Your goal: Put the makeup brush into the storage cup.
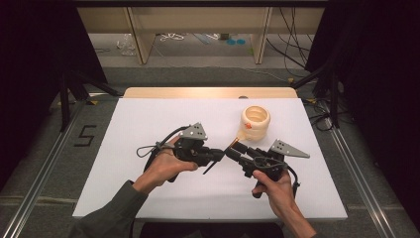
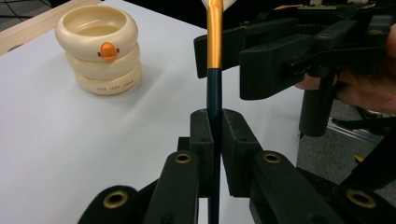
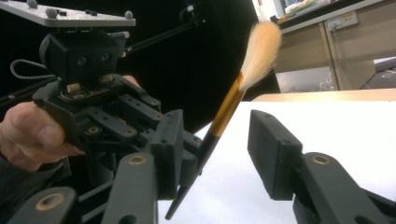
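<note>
White desk bears stacked cream rings with small lettering too fine to read. Left hand-held gripper clamps the dark handle of a brush, its long axis running away from it, pale bristles farthest. Right hand-held gripper stands half-wide around the handle, not pressing.

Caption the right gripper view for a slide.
Left tool clamps a brush by its dark handle, between the right tool's open jaws.
</note>
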Motion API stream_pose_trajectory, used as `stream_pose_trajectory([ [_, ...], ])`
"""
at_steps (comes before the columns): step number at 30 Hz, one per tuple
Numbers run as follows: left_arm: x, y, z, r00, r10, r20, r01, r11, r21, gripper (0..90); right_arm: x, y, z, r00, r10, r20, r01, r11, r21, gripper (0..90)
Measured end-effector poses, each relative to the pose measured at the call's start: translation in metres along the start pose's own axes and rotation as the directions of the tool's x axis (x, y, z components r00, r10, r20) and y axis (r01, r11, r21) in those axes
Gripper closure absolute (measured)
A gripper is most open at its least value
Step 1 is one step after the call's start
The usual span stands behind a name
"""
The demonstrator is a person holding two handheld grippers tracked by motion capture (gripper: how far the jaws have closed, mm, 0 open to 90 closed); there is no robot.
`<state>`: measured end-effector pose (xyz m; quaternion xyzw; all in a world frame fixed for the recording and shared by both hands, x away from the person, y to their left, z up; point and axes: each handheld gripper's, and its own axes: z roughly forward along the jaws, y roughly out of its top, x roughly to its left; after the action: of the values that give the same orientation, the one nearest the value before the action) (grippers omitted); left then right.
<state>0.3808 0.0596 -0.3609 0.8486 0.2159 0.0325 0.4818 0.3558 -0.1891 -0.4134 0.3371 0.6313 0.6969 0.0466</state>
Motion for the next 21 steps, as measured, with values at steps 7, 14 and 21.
stream_pose_trajectory([
  [7, -0.0016, -0.0002, 0.0001, 0.9999, -0.012, -0.002, 0.012, 0.9999, 0.000, 83.4, -0.0035, 0.0009, 0.0025, 0.9997, 0.022, -0.011, -0.022, 1.000, -0.014, 63.3],
  [14, -0.0025, 0.0002, 0.0011, 1.0000, 0.000, -0.003, 0.000, 1.0000, -0.008, 83.3, -0.0031, 0.0005, 0.0056, 0.9981, 0.055, -0.029, -0.056, 0.998, -0.016, 68.0],
  [21, -0.0021, 0.0009, 0.0006, 0.9999, 0.010, 0.005, -0.010, 0.9996, -0.026, 83.3, -0.0044, 0.0002, 0.0074, 0.9959, 0.072, -0.054, -0.074, 0.997, -0.030, 74.1],
])
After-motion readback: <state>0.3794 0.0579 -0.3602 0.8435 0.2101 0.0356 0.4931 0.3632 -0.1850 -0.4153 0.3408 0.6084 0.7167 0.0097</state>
